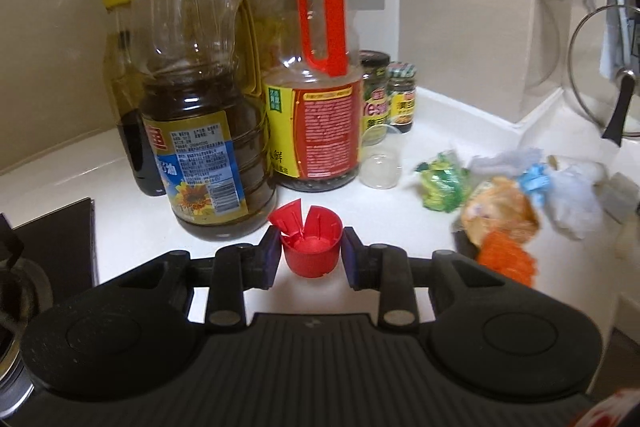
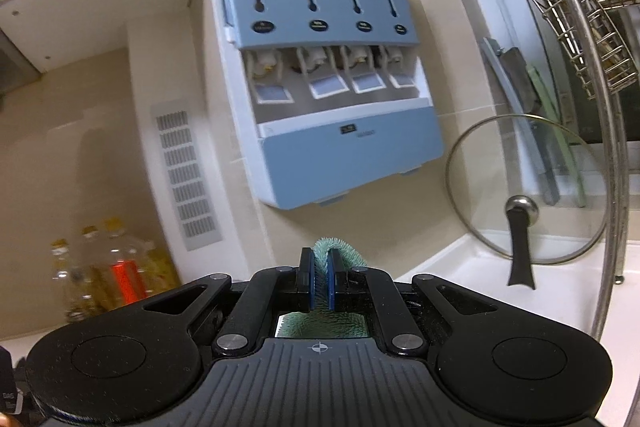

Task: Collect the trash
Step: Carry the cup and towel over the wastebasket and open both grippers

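The left gripper (image 1: 311,254) has its blue pads pressed on either side of a small red plastic bottle cap (image 1: 313,247) with a broken rim; the cap looks raised off the white worktop (image 1: 100,179), just in front of the sunflower-oil bottle (image 1: 204,131) and the red-handled clear bottle (image 1: 320,99). The right gripper (image 2: 319,283) is clamped on a fluffy teal cloth (image 2: 334,251), aimed at the wall-mounted blue dispenser (image 2: 328,67). The step in hand appears to be gathering the cap. Next it likely needs carrying to the heap of crumpled wrappers and bags (image 1: 516,195) toward the worktop's right edge.
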Demonstrator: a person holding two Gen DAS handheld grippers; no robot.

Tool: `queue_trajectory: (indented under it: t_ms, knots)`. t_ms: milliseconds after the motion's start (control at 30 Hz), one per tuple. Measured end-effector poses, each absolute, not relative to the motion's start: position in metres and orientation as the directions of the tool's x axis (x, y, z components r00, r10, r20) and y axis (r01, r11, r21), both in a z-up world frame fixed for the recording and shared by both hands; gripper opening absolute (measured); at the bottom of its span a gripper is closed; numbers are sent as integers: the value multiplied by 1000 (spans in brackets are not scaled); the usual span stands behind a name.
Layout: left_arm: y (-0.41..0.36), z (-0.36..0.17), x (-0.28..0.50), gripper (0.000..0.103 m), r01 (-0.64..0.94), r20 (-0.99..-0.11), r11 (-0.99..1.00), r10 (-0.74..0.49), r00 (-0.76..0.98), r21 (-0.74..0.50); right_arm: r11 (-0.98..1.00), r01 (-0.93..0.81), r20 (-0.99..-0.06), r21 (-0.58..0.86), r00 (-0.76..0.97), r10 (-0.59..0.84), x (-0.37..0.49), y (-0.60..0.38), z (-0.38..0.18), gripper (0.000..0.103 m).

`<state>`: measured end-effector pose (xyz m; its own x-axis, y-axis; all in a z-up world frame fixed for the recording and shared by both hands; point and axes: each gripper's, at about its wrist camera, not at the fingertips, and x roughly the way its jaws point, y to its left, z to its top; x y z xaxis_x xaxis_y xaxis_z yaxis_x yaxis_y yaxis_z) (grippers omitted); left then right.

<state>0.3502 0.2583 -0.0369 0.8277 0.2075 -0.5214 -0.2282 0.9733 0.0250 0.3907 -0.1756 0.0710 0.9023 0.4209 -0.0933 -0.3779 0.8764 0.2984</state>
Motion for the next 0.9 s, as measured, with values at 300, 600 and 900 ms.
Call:
queue_trajectory:
  t_ms: [300, 600, 900]
  knots:
    - [209, -12, 281, 29, -200, -499, 980, 173, 849, 0, 786, -531, -64, 317, 815, 576, 339, -181, 77, 6]
    - [151, -9, 204, 29, -137, -509, 988, 83, 857, -70, 669, -645, -102, 370, 687, 719, 284, -184, 65, 6]
    - [104, -43, 153, 29, -121, -583, 986, 32, 812, -114, 595, -684, -236, 422, 550, 801, 248, -176, 23, 6]
